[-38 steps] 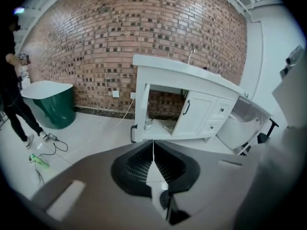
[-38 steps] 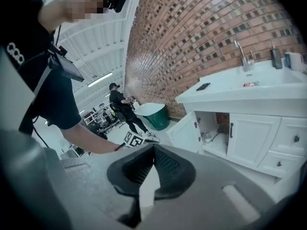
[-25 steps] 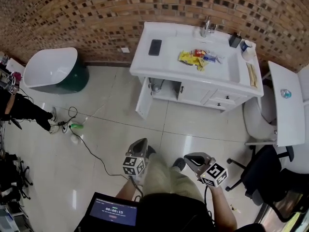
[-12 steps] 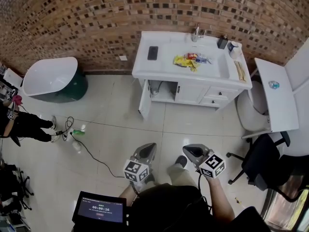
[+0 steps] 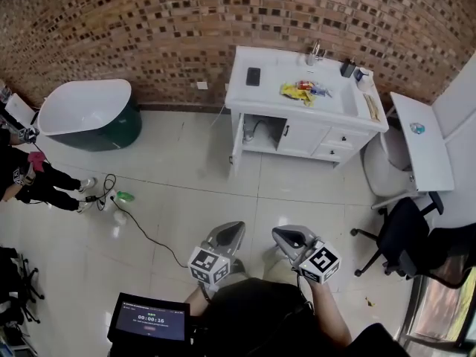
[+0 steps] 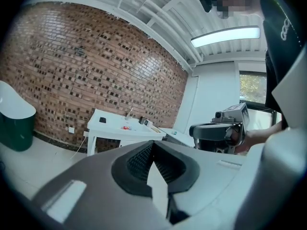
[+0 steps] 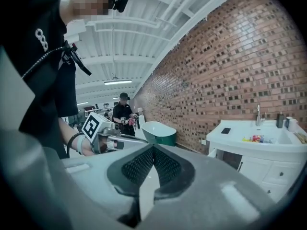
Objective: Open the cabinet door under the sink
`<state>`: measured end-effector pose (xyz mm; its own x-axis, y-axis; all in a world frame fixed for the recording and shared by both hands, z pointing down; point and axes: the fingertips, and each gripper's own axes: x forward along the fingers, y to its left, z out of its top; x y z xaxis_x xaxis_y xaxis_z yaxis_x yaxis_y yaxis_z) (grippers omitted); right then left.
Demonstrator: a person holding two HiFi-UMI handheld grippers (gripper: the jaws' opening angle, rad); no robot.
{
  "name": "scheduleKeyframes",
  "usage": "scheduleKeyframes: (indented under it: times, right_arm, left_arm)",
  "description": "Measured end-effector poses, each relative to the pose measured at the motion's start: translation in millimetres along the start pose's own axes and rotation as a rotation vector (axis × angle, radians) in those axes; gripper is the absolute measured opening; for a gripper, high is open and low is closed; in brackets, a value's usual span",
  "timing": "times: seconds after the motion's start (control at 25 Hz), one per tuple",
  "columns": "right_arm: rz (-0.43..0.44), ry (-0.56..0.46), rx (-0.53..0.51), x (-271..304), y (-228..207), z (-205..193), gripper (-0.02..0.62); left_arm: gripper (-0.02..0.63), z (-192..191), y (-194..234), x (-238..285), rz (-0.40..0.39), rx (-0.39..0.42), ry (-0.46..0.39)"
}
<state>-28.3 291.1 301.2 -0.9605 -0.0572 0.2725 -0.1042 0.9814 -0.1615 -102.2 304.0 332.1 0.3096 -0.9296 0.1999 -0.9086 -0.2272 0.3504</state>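
The white sink cabinet [image 5: 305, 103] stands against the brick wall, far from both grippers. Its left door [image 5: 236, 146] hangs swung open, showing the pipe inside; the door beside it [image 5: 301, 138] with a dark handle is closed. My left gripper [image 5: 227, 236] and right gripper [image 5: 286, 238] hover side by side low in the head view, over the tiled floor, both shut with nothing in them. In the left gripper view the jaws [image 6: 153, 143] meet and the cabinet [image 6: 120, 131] is small and distant. In the right gripper view the jaws [image 7: 153, 146] meet too, with the cabinet [image 7: 259, 152] at right.
A white and green tub [image 5: 89, 114] stands at the left wall. A black cable [image 5: 141, 225] and a green bottle [image 5: 124, 196] lie on the floor. A black office chair [image 5: 405, 240] and a white table [image 5: 420, 140] are at right. A person [image 5: 30, 177] stands far left.
Both grippers have risen and drawn a little closer together. The cabinet looks farther off and shifted right in the head view. Its left door stays open throughout.
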Motion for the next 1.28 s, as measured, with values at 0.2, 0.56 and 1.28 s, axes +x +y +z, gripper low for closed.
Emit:
scheduleKeyframes:
  times: [0.2, 0.56, 1.28]
  right_arm:
    - [-0.055, -0.012, 0.036, -4, 34, -8, -0.009]
    - [-0.069, -0.038, 0.030, -12, 51, -3, -0.009]
    - [-0.123, -0.032, 0.122, -66, 47, -34, -0.009]
  left_arm:
    - [0.015, 1, -25, -25, -0.082, 0.027, 0.005]
    - [0.015, 11, -48, -33, -0.123, 0.067, 0.001]
    - [0.015, -12, -79, -36, -0.099, 0.058, 0.031]
